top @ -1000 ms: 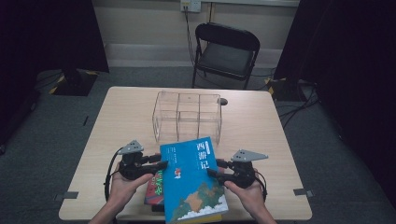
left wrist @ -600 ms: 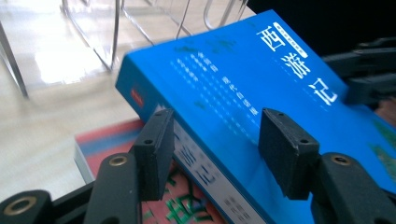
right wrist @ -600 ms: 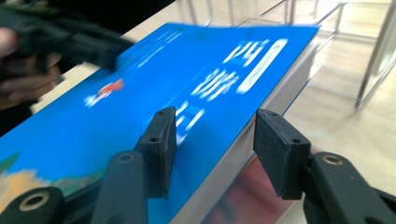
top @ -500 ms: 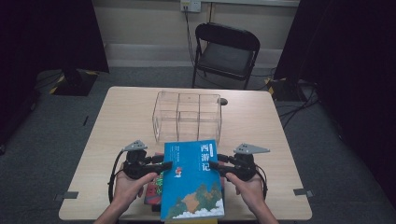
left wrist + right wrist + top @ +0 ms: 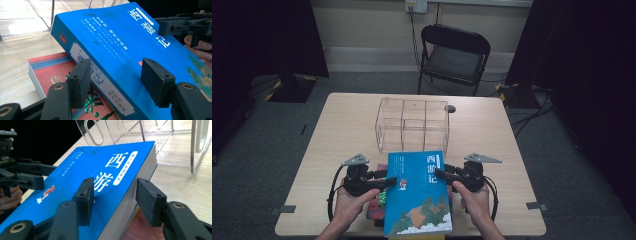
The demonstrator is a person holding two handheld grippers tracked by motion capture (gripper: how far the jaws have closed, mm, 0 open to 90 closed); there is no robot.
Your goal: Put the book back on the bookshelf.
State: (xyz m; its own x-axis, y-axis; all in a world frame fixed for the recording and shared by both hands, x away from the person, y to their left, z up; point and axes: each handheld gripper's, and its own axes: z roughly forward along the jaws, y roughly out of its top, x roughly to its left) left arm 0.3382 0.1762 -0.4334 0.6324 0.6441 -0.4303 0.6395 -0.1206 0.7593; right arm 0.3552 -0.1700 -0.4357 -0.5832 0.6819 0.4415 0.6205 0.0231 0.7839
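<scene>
A blue book [image 5: 417,195] with white Chinese characters lies tilted on top of a short stack at the table's front edge. Under it lies a red book [image 5: 379,200] with green lettering. My left gripper [image 5: 387,182] straddles the blue book's [image 5: 120,45] spine. Its jaws have just been opening, one pad below the spine and one over the cover, so it is open. My right gripper [image 5: 439,174] straddles the opposite page edge of the blue book [image 5: 82,177]. One pad is on the cover and a gap shows at the other, so it is open.
A clear plastic organiser [image 5: 412,125] with several compartments stands just beyond the book, mid-table. A small dark object [image 5: 452,108] lies by its far right corner. A black folding chair [image 5: 454,55] stands behind the table. Bare tabletop [image 5: 347,130] spreads left and right.
The blue book has swung from a slanted pose to square with the table's front edge and sits lower on the stack. Both hands stayed at its sides.
</scene>
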